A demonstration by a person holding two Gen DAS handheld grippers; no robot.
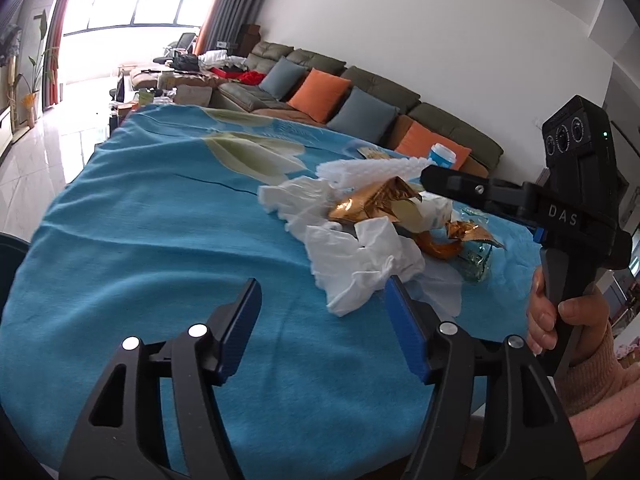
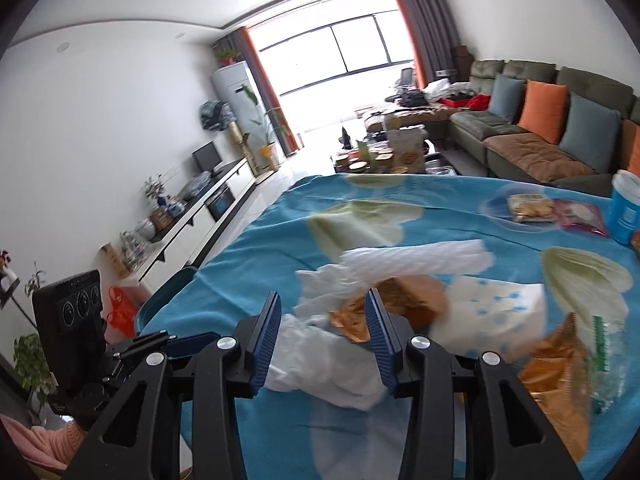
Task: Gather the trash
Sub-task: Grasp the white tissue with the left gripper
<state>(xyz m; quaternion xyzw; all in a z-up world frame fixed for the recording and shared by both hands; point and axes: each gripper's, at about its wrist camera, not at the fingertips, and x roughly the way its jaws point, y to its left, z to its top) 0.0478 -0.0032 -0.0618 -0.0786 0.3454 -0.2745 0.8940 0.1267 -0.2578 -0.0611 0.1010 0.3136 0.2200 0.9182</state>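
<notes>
A heap of trash lies on the blue tablecloth [image 1: 140,240]: crumpled white tissues [image 1: 360,264], a gold foil wrapper [image 1: 372,200], a white foam sheet [image 1: 372,170] and a clear wrapper with green print [image 1: 476,264]. My left gripper [image 1: 323,282] is open just left of the heap, its right finger beside the tissues, nothing between the pads. My right gripper [image 1: 434,179] reaches over the heap from the right. In the right wrist view my right gripper [image 2: 324,296] is open, with the tissues [image 2: 320,352] and foil [image 2: 404,300] under and between its fingers, pads not pressing.
A blue tub with a white lid [image 2: 626,208], a snack packet [image 2: 532,208] and a pink packet [image 2: 580,216] sit at the table's far right. A dotted tissue pack [image 2: 496,312] lies by the heap. A teal chair [image 2: 168,292] stands at the left edge. A sofa [image 1: 360,80] runs behind.
</notes>
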